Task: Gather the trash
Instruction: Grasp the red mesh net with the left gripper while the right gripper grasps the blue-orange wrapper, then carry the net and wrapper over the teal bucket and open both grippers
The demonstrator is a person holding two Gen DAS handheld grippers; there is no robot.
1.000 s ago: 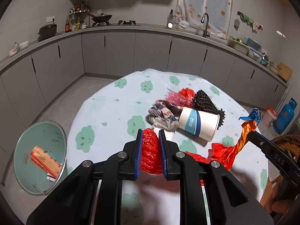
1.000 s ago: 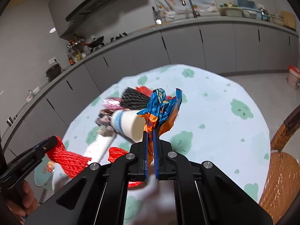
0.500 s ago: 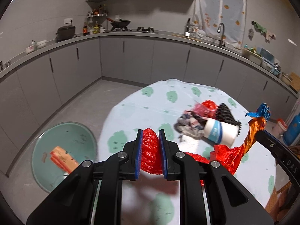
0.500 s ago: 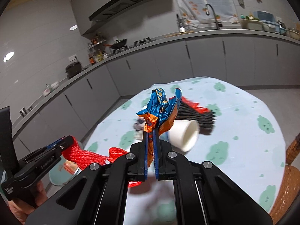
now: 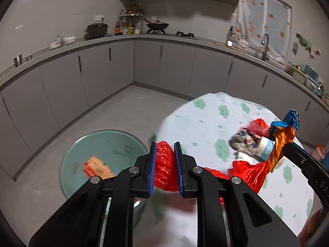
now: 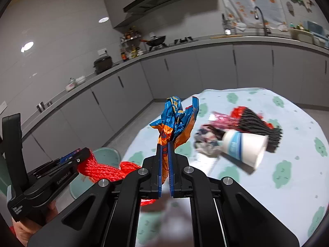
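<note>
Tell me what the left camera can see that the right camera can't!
Only the left wrist view looks down into the green trash bin and shows the orange box lying inside it.

Only the right wrist view shows the whole black mesh bundle behind the paper cup.

Both show the left gripper shut on the red mesh net, the right gripper shut on the orange and blue wrapper, and the table with its patterned cloth.

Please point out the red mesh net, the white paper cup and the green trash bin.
red mesh net [image 5: 164,164], left wrist view, bunched middle.
white paper cup [image 6: 244,149], right wrist view, side wall.
green trash bin [image 5: 115,144], left wrist view, inner wall.
</note>
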